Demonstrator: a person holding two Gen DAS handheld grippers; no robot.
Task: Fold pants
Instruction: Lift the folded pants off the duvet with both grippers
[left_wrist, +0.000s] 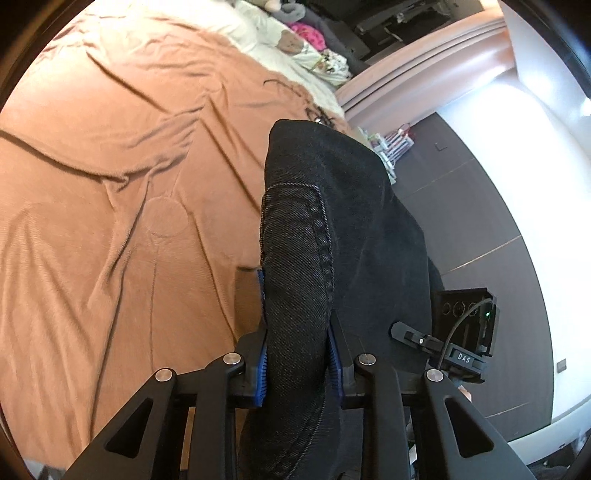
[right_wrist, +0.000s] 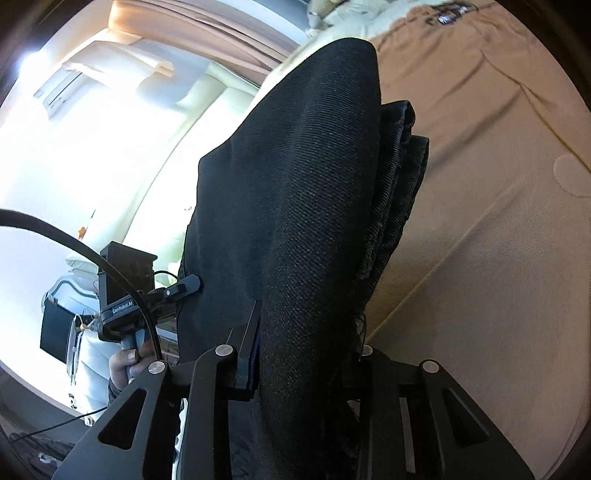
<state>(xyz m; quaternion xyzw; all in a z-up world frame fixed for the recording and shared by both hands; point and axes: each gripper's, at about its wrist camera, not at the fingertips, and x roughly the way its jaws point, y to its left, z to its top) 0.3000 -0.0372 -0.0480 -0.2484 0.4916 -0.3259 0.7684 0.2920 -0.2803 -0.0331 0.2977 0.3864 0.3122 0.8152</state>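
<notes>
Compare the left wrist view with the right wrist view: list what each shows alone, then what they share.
Left wrist only: the left gripper clamped on the black pants, a pink item beyond the bed.
Right wrist only: the right gripper clamped on the pants, a hand holding the other gripper's handle.
Both: pants lifted above the brown bedspread.
</notes>
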